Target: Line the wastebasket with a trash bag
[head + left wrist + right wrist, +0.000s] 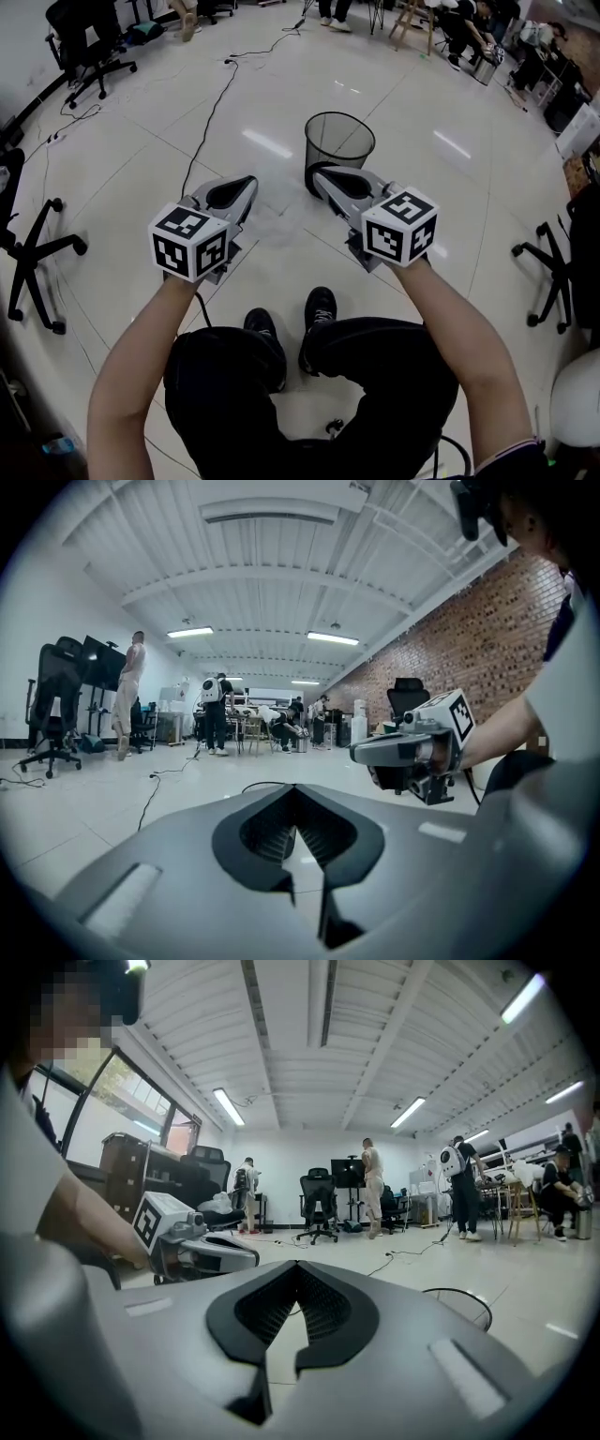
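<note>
Ceiling tubes [190, 631] light the hall brightly and evenly, and their reflections streak the glossy floor [267, 143] with white glare. Daylight enters through a window [122, 1091] at left in the right gripper view. The wastebasket [339, 141] casts only a faint shadow. Both gripper views bend straight lines, blacken at the corners and soften whatever lies nearest the lens.

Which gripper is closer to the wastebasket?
The right gripper, its tip beside the black mesh wastebasket; the left gripper sits farther to the side.
</note>
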`<state>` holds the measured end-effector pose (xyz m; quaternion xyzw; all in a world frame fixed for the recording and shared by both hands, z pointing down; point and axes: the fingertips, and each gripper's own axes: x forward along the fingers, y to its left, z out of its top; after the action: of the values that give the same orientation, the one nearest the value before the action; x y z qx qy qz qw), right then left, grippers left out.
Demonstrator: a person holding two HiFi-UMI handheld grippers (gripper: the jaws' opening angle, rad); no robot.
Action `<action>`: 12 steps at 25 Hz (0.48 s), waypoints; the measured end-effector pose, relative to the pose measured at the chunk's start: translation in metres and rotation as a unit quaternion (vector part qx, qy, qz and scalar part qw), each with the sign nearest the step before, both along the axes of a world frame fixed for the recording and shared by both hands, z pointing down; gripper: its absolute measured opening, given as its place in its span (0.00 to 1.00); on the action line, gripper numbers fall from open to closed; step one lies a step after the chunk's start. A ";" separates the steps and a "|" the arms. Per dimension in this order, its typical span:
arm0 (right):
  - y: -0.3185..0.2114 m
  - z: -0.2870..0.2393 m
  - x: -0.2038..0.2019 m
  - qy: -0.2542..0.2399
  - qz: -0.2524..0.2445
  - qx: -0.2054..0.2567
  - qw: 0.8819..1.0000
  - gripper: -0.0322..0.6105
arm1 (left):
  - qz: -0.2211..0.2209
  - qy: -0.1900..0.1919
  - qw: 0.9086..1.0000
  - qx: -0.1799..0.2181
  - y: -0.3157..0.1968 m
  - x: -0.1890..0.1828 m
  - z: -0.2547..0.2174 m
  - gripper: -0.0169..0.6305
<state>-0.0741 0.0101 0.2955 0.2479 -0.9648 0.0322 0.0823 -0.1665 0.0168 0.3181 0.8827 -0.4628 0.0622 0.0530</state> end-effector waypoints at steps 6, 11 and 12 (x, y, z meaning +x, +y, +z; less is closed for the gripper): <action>-0.017 0.012 0.000 0.004 -0.006 -0.007 1.000 0.05 | -0.007 0.002 1.000 -0.004 -0.013 -0.003 0.004 0.04; -0.031 0.021 -0.008 0.010 -0.015 -0.009 1.000 0.05 | -0.015 0.003 1.000 -0.012 -0.027 -0.014 0.014 0.04; -0.034 0.022 -0.009 0.012 -0.016 -0.008 1.000 0.05 | -0.015 0.004 1.000 -0.012 -0.030 -0.015 0.014 0.04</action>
<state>-0.0827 -0.0235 0.3173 0.2324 -0.9671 0.0360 0.0966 -0.1813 -0.0132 0.3325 0.8751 -0.4752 0.0639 0.0662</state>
